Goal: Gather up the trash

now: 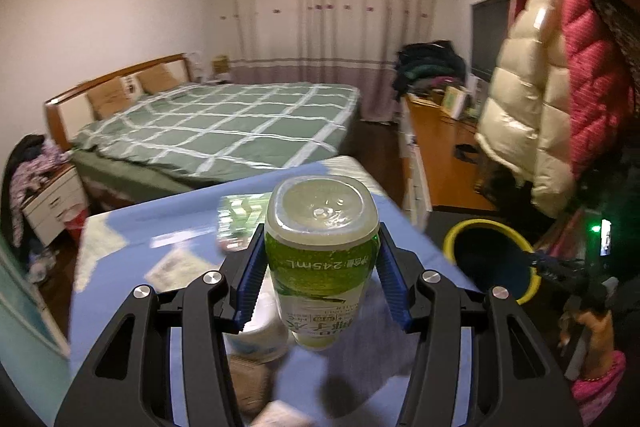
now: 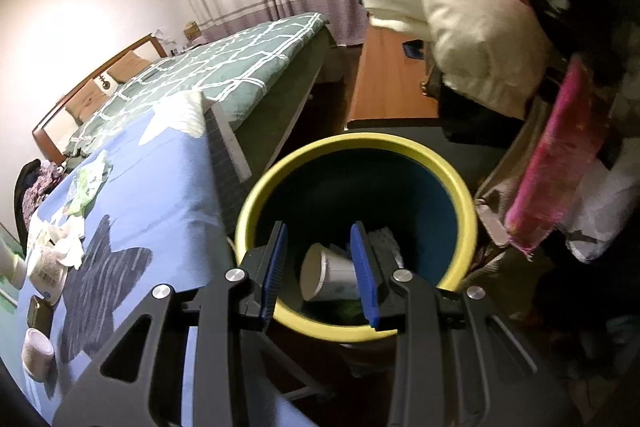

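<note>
My left gripper is shut on a green-labelled plastic bottle, held bottom forward above the blue-covered table. A dark bin with a yellow rim stands to its right. In the right wrist view my right gripper is open and empty, just above the same bin. Inside the bin lie a white paper cup and some white paper. On the table lie crumpled tissues, a green-white wrapper and a small cup.
A white tub stands on the table under the bottle. A bed with a green checked cover is behind. Padded jackets hang at the right above the bin. A wooden desk stands beyond.
</note>
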Demonstrator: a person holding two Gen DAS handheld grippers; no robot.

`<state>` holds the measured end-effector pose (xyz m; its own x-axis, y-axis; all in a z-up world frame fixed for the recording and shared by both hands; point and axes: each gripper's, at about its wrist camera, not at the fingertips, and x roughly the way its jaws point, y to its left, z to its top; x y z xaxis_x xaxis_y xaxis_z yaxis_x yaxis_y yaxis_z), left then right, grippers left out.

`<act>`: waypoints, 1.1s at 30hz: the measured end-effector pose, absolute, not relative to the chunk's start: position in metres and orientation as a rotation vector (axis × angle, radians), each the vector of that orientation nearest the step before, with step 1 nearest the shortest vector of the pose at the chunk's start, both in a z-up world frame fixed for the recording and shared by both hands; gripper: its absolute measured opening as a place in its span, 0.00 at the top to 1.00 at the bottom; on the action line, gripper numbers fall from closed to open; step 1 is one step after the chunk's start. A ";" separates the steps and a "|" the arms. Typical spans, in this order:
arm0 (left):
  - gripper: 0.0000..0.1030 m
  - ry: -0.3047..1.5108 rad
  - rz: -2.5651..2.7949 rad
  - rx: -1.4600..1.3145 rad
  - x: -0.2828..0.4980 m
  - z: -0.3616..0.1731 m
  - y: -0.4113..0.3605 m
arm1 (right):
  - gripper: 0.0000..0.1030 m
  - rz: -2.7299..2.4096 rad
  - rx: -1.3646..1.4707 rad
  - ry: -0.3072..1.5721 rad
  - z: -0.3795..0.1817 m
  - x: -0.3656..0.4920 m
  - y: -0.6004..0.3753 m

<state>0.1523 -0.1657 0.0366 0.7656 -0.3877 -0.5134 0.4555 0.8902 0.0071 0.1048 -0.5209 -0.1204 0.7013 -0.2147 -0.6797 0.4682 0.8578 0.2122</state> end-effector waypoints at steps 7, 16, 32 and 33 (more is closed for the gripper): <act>0.50 0.555 -0.599 0.177 0.164 0.030 -0.255 | 0.69 -0.434 0.417 0.702 -0.130 0.088 -0.548; 0.50 0.612 -0.765 0.237 0.177 0.006 -0.381 | 0.69 -0.470 0.439 0.710 -0.141 0.074 -0.570; 0.31 0.752 -0.818 0.265 0.192 -0.065 -0.481 | 0.69 -0.491 0.433 0.738 -0.149 0.061 -0.579; 0.31 0.748 -0.811 0.260 0.192 -0.062 -0.474 | 0.69 -0.489 0.429 0.738 -0.148 0.061 -0.577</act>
